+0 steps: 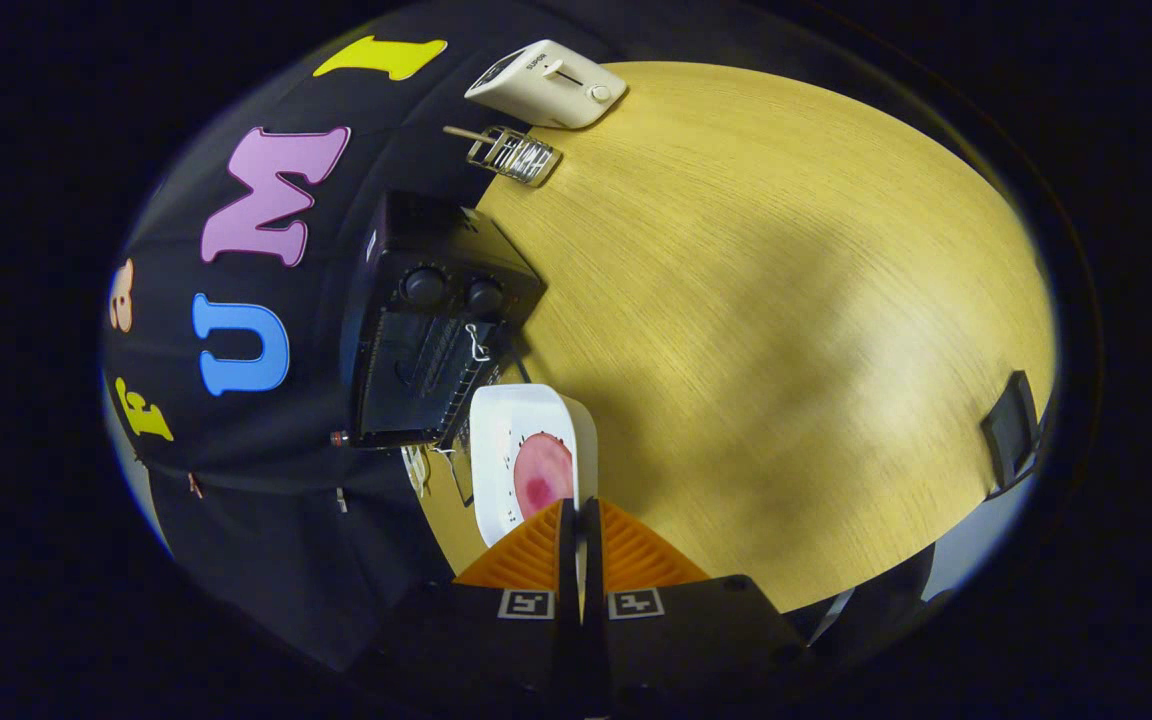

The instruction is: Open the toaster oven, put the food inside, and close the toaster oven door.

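The black toaster oven stands door down; just beside it, a white plate carries pink food. My gripper pinches the plate's rim.

Desk: light wood grain, lying under everything in view, with soft shadows falling across its middle.

White pop-up toaster: sitting at the far end of the desk, close against the black cloth wall, lever slot and a round knob facing up toward the camera.

Wire rack: metal, with a pale wooden handle, lying flat on the desk just beside the toaster, between it and the cloth wall.

Small black object: resting at the desk's edge, well apart from the rest; too distorted to identify.
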